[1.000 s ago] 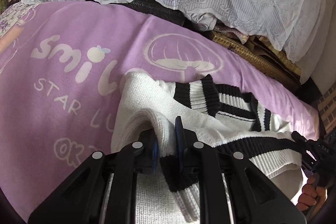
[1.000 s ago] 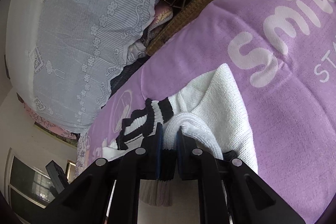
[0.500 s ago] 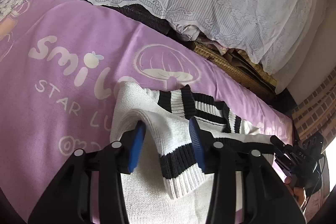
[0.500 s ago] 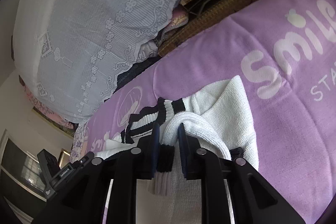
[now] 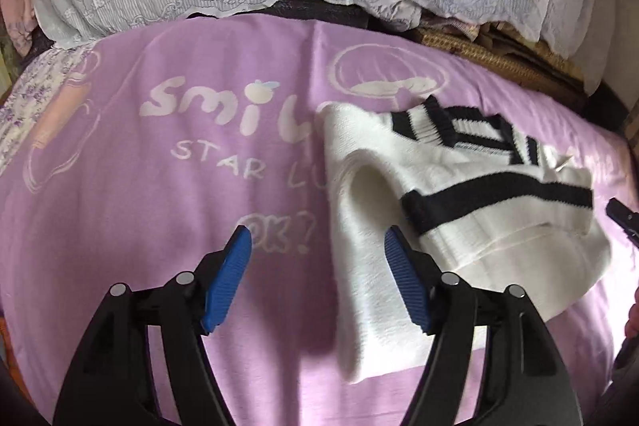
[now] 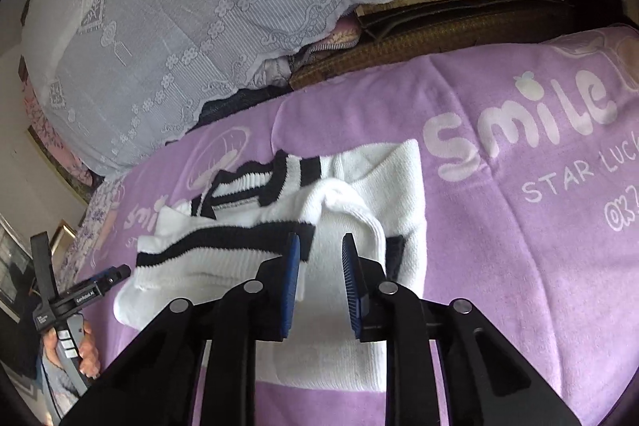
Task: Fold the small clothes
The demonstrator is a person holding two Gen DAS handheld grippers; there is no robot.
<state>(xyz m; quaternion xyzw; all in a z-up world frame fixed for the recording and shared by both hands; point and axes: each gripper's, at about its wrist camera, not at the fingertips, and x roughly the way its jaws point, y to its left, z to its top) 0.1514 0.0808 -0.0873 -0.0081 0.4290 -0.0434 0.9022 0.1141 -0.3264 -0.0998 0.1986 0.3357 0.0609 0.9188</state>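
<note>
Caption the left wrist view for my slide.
Left gripper, jaws open, above a folded white sweater with black stripes on a purple blanket.

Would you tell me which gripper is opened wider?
The left gripper: its blue fingers stand far apart, while the right gripper is only narrowly open over the sweater.

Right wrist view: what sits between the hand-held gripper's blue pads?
White knit fabric of the black-striped white sweater, folded on the purple printed blanket; the right hand-held gripper is open around it, seen in the right wrist view.
</note>
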